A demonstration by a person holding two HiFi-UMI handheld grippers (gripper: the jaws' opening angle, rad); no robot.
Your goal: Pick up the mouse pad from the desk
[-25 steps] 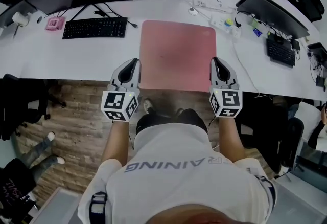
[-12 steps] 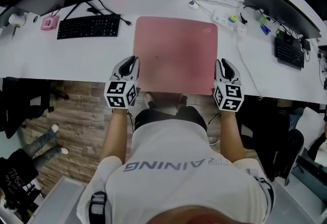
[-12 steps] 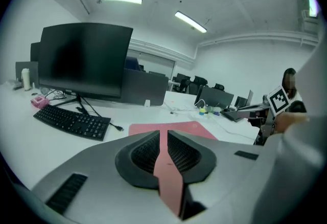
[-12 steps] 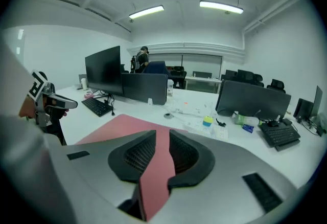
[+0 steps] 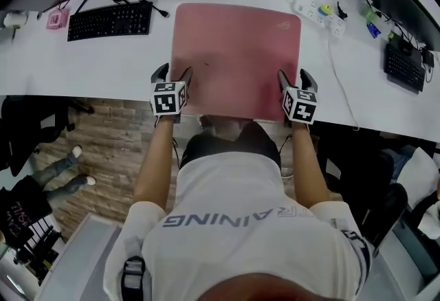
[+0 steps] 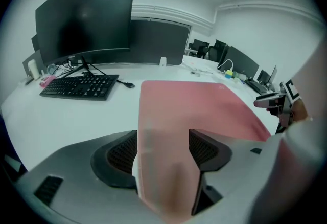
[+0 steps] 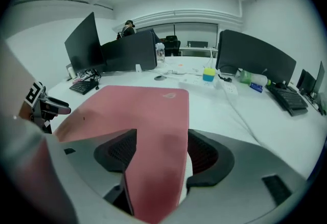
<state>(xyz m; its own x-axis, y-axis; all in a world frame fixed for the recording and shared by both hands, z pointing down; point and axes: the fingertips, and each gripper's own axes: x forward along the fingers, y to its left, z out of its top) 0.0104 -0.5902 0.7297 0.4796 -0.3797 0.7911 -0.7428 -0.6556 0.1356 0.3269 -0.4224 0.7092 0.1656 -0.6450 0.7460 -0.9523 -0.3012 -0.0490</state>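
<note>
The pink mouse pad (image 5: 234, 52) lies flat on the white desk (image 5: 103, 66), its near edge at the desk's front. My left gripper (image 5: 173, 75) sits at the pad's near left corner and my right gripper (image 5: 294, 77) at its near right corner. In the left gripper view the pad (image 6: 199, 103) runs between the jaws of the left gripper (image 6: 163, 149), which have just been opening and stand wide apart. The right gripper view shows the same: the pad (image 7: 138, 108) passes between the right gripper's (image 7: 161, 154) jaws, which have also just been opening.
A black keyboard (image 5: 110, 20) and a small pink item (image 5: 57, 18) lie left of the pad, below a dark monitor (image 6: 84, 18). A power strip (image 5: 320, 18) with cables and another keyboard (image 5: 402, 66) sit to the right. The person stands at the desk's front edge.
Both grippers have come down to the desk with the pad's near corners. Their jaws, shut before, now stand apart, and the pad lies flat.
</note>
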